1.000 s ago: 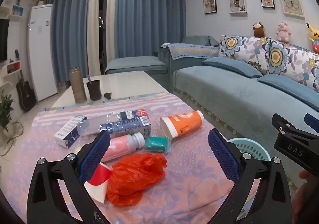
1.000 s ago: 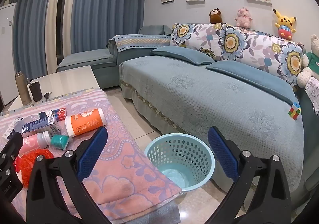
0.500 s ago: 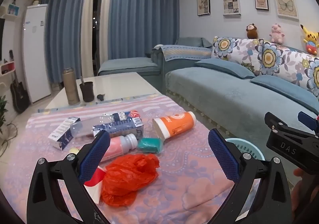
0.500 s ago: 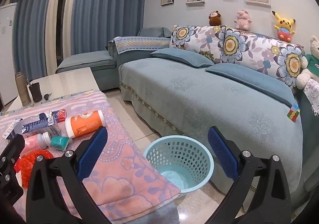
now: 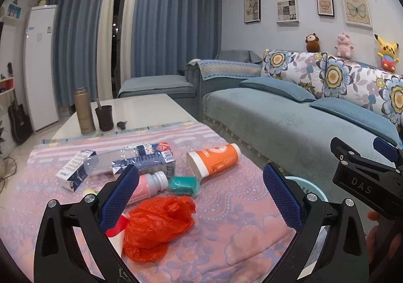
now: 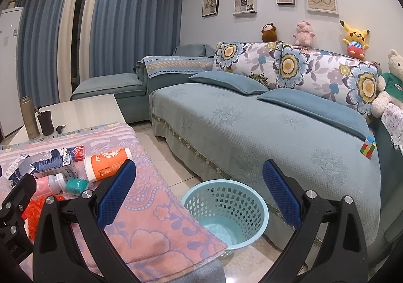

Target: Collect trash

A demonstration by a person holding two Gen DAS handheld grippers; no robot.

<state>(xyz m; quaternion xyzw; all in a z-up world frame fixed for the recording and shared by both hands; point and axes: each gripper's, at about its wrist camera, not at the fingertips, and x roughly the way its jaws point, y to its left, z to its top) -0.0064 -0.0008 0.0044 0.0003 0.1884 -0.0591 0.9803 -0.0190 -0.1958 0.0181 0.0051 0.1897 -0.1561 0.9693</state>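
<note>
A long blue sofa (image 6: pixel 252 126) runs along the wall, with flowered cushions and soft toys on its back. Beside it stands the table (image 5: pixel 141 109), whose near half is under a pink flowered cloth (image 5: pixel 226 220). On the floor between the table's right edge and the sofa sits a pale blue mesh basket (image 6: pixel 226 207), empty as far as the right wrist view shows.

The trash lies in a loose cluster on the cloth, toward the table's near left corner. An orange cup (image 5: pixel 214 159) lies on its side nearest the right edge. Left of it are a dark blue carton (image 5: pixel 151 162), a clear plastic bottle (image 5: pixel 108 164) and a small white and blue box (image 5: pixel 73 172). In front of these, a crumpled red plastic bag (image 5: pixel 156 225) lies nearest the near edge, with a pink bottle (image 5: pixel 148 184) and a small teal packet (image 5: pixel 182 183) just behind it.

The left gripper (image 5: pixel 199 192) hovers over the red bag with jaws wide and holding nothing. The right gripper (image 6: pixel 199 189) hangs above the basket, jaws also wide and empty. At the table's far end stand a tan flask (image 5: pixel 84 111) and a dark cup (image 5: pixel 104 118).
</note>
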